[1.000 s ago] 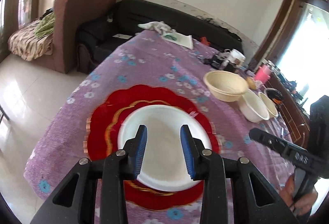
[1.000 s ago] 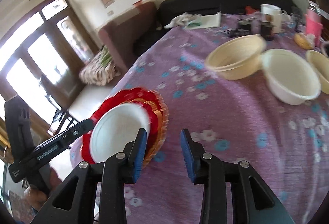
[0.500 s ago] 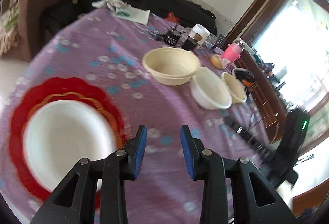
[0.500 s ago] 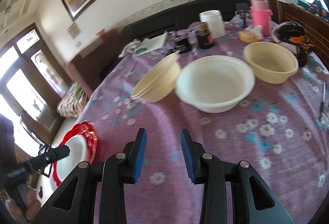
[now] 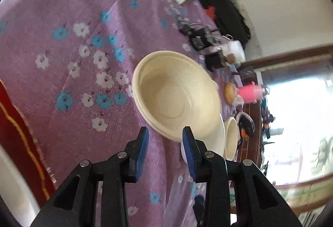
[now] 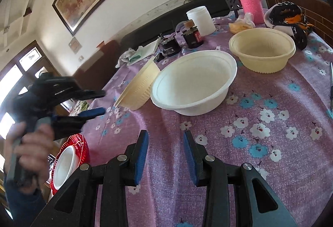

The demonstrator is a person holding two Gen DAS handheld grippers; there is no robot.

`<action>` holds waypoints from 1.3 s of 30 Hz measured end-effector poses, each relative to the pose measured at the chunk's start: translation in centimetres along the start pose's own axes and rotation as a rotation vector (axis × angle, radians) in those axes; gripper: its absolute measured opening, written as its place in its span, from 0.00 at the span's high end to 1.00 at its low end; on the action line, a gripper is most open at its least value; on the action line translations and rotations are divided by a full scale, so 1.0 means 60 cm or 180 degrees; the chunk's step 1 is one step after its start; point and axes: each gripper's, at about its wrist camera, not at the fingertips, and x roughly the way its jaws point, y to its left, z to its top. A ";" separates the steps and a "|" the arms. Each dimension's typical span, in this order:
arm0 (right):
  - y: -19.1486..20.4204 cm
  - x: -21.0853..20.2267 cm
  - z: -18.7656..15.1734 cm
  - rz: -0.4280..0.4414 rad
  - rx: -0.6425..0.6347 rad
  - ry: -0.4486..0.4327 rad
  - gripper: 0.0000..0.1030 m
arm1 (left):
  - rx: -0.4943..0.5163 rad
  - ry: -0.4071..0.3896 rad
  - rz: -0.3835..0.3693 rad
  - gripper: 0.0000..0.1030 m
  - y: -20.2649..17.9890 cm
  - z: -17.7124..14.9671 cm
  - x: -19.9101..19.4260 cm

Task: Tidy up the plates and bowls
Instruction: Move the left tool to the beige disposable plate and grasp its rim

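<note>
Facing the left gripper, a cream bowl lies just ahead.

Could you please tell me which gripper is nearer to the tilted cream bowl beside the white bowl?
Left. The left gripper points straight at the tilted cream bowl, just short of its rim. The right gripper sits further back, facing the white bowl.

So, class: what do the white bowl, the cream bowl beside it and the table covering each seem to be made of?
White bowl: probably foam or moulded pulp; matte, thick rolled rim.
Cream bowl: likely thin plastic or pulp; fine ribbing on its wall, slight sheen.
Table covering: soft fabric; fuzzy purple surface printed with flowers, gentle folds.
</note>
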 end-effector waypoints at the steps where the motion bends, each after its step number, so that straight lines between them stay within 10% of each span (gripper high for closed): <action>1: 0.001 -0.001 0.000 0.0034 -0.0008 0.0002 0.64 | -0.0076 -0.0047 -0.0001 0.69 0.003 0.002 0.009; 16: -0.017 -0.016 0.003 0.0176 0.0146 -0.0078 0.64 | 0.0366 -0.0135 0.0335 0.88 0.020 -0.027 -0.004; 28: -0.039 -0.010 0.004 0.0357 0.0352 -0.0031 0.58 | 0.0845 0.0461 0.0299 0.88 0.067 -0.159 -0.026; 39: -0.049 0.004 -0.001 0.0376 0.0466 0.0086 0.58 | 0.1908 -0.0591 0.1000 0.52 0.007 -0.209 -0.065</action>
